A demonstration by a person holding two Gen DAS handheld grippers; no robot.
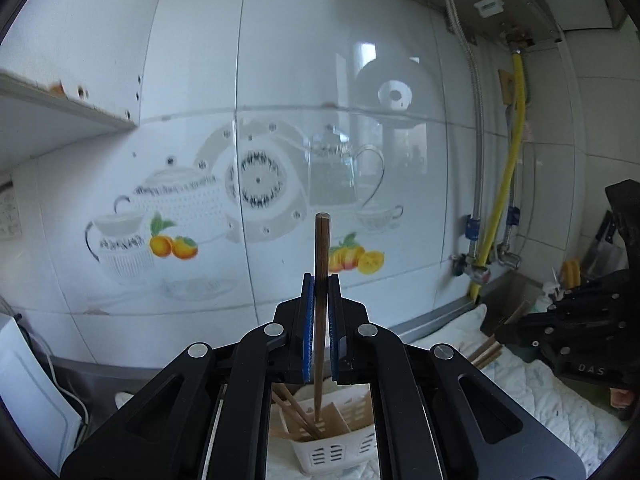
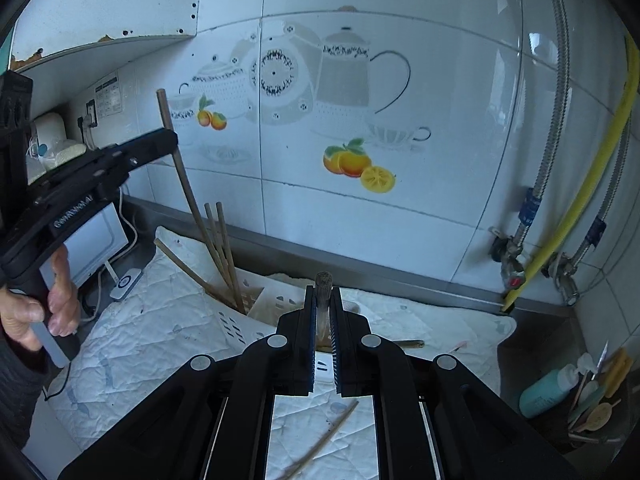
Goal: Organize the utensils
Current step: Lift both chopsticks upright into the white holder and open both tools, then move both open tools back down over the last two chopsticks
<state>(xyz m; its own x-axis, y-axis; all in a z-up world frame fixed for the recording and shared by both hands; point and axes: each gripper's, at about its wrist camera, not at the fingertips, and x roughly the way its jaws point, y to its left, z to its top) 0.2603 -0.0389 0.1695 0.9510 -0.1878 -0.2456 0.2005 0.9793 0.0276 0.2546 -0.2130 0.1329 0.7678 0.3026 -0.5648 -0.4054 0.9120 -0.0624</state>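
Observation:
My left gripper is shut on a brown chopstick that it holds upright. The stick's lower tip hangs just above a white slotted utensil caddy, where a few chopsticks lean. In the right wrist view the same left gripper shows at the left with its chopstick above the caddy. My right gripper is shut on wooden chopsticks, seen end-on. From the left wrist view the right gripper sits at the right with the chopsticks sticking out of it.
A white quilted cloth covers the counter, with a loose chopstick lying on it in front. A yellow hose and metal pipes run down the tiled wall at the right. A teal bottle stands low right, and a white device stands left.

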